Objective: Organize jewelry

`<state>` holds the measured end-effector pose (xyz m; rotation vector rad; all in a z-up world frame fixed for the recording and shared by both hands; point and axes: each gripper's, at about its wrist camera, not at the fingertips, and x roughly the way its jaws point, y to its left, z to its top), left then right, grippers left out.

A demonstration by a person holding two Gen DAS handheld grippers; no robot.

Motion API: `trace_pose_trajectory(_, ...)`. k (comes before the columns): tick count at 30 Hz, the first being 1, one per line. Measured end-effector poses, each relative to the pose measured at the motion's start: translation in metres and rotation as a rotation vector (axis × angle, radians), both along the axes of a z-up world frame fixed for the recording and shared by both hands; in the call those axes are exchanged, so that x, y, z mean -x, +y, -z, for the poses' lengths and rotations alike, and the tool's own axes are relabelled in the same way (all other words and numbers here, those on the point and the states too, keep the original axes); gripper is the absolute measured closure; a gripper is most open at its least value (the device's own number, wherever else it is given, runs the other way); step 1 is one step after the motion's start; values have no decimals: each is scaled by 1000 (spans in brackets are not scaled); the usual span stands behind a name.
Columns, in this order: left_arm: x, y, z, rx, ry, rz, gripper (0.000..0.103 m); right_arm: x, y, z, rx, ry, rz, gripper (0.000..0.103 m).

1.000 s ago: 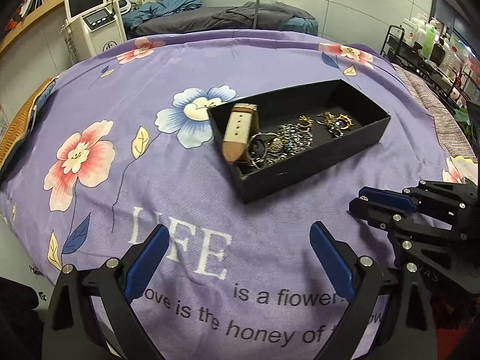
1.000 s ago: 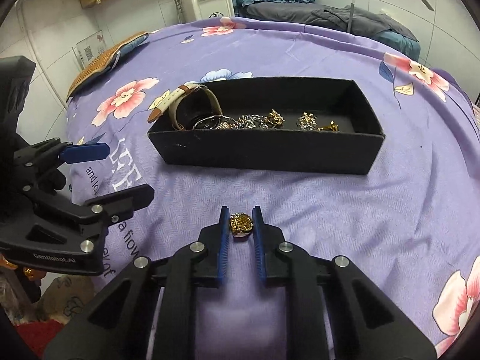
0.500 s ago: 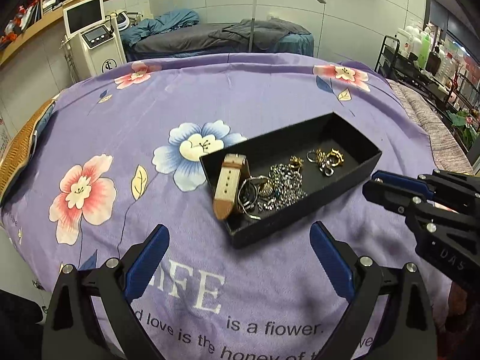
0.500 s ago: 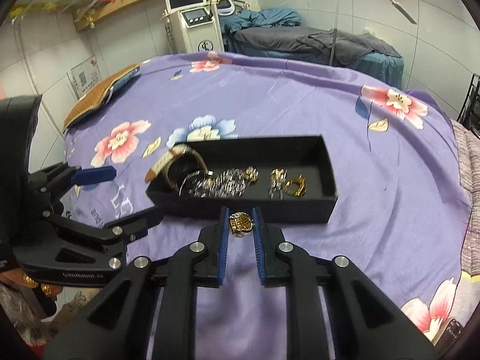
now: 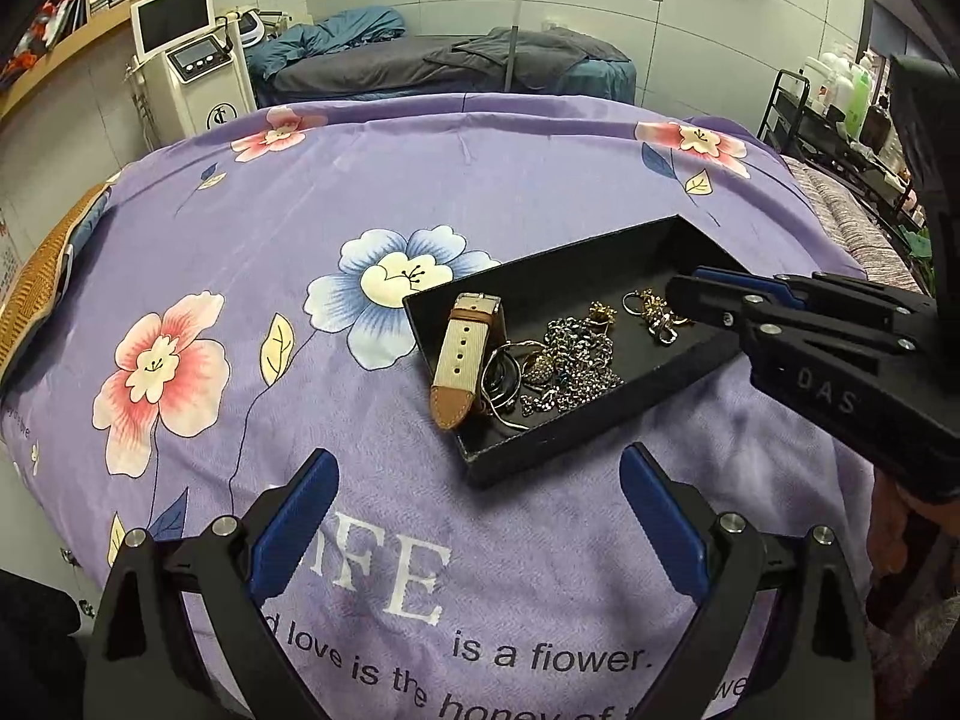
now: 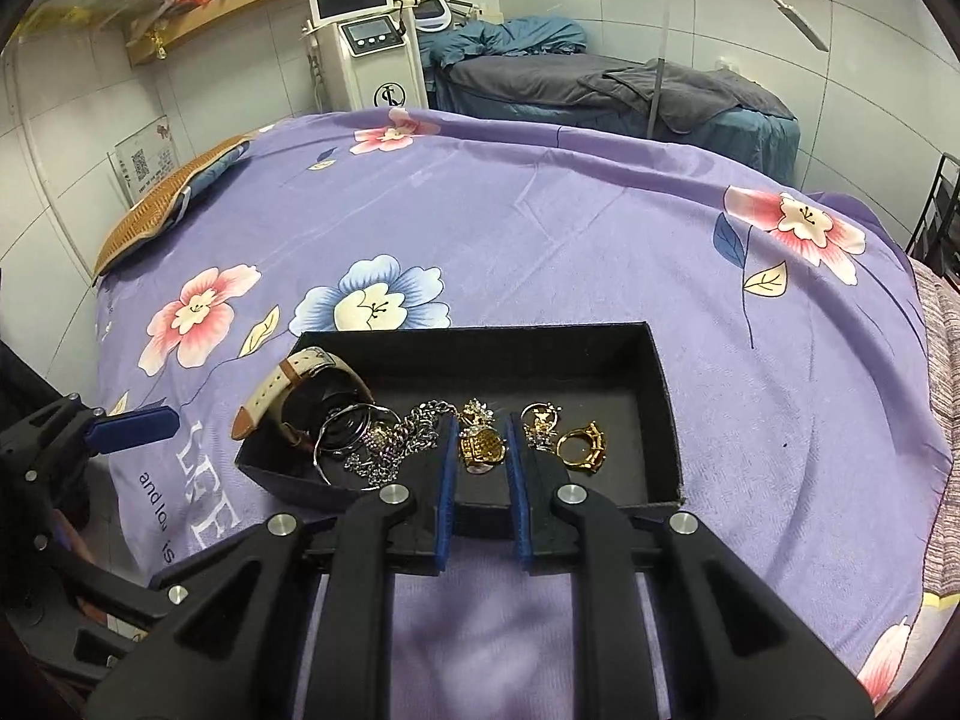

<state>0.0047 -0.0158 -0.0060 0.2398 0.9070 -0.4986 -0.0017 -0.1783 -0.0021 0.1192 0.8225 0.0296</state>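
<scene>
Left tool (image 5: 474, 516) in the left wrist view: blue pads spread wide, nothing between them, hovering over the printed lettering on the purple floral bedspread (image 5: 420, 192), near the closest corner of the black tray (image 5: 528, 456); probably parked there to stay clear of the other hand while remaining ready to steady the tray; tray lying slantwise on the bed, holding a watch with a cream and tan strap (image 5: 459, 360) at its near end, a tangle of silver chain (image 5: 576, 360) in the middle, small gold pieces (image 5: 657, 312) further along; right tool (image 5: 690, 294) reaching in from the right over the tray's far end, its tips above the gold pieces, its load hidden from this side.

Right wrist view: right tool (image 6: 480, 450) nearly closed, pads pinching a gold ring with a studded face (image 6: 480, 447); ring held clear above the tray floor, between the chain (image 6: 396, 438) on the left and a small charm (image 6: 540, 423) and gold crown-shaped ring (image 6: 582, 447) on the right; held near the pad tips, apparently so that the ring can drop cleanly into the open gap without dragging the chain; watch (image 6: 294, 387) propped against the tray's left wall (image 6: 264, 450); tray's right part bare; left tool (image 6: 129, 426) visible at the left edge, one blue pad showing, off the tray and over the bedspread (image 6: 540, 228); release into the tray judged the next step.
</scene>
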Motion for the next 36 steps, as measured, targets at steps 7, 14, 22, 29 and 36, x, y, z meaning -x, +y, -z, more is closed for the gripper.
trace_pose_trajectory(7,0,-1,1,-5,-2,1,10,-4,1,3,-2,-19,18,43)
trace_pose_trajectory(14,1,-2,3,-11,-3,3,10,1,-7,-1,-17,-39,52,38)
trace_pose_trajectory(22,3,-2,4,-17,-3,1,8,16,-6,-6,-16,-31,69,29)
trace_pose_trajectory(29,-1,0,6,-33,6,-12,8,28,-4,-6,50,28,97,20)
trace_pose_trajectory(36,-6,1,5,-68,13,-29,6,33,-6,-2,53,106,104,19)
